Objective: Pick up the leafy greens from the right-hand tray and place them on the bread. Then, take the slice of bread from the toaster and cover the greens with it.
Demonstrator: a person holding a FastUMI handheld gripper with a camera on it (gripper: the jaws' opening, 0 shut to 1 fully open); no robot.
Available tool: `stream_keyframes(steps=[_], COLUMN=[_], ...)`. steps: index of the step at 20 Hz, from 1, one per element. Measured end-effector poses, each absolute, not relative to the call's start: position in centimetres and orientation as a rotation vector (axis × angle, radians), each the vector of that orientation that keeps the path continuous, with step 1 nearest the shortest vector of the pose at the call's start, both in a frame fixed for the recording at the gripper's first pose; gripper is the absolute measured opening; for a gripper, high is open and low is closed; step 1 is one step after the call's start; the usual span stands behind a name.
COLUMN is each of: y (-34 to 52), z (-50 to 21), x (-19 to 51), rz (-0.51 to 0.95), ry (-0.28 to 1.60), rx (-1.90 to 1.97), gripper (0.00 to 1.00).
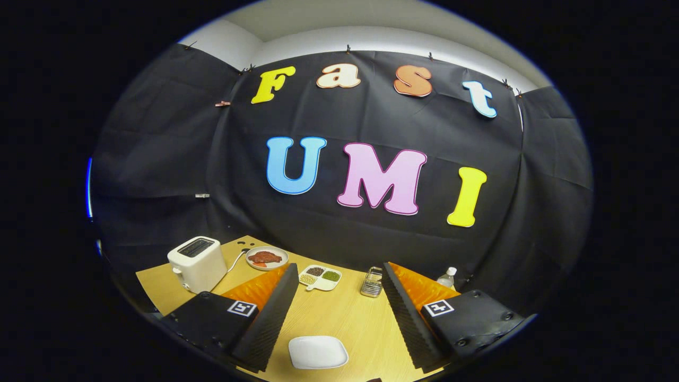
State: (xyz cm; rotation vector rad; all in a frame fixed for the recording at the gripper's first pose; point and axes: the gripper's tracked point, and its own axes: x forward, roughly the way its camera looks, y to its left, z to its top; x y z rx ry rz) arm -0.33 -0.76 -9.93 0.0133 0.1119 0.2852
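A white toaster (pixel 197 262) stands at the left of the wooden table (pixel 339 318), beyond my left finger, its top slot dark. My gripper (pixel 339 267) is open above the table, fingers wide apart with nothing between them. Low between the fingers lies a small white rounded plate (pixel 317 352) with a bare top. Just ahead of the fingertips sits a white divided dish (pixel 320 277) whose compartments hold dark, pale and green fillings. A round plate (pixel 267 258) with a reddish-brown piece of food is beside the toaster, to its right.
A small clear ribbed container (pixel 372 282) stands near my right fingertip. A clear bottle (pixel 447 277) with a white cap rises behind the right finger. The toaster's cord (pixel 236 260) runs toward the round plate. Black cloth closes off the table's far side.
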Motion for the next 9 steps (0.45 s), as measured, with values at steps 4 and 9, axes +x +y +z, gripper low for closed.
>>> stream_keyframes(steps=[4,9], y=[-1.06,-1.18], z=[-9.86,-10.07], x=[-0.31,-0.16], rz=[0.281,0.279], ry=[0.115,0.118], rx=[0.033,0.029], gripper=[0.98,0.98])
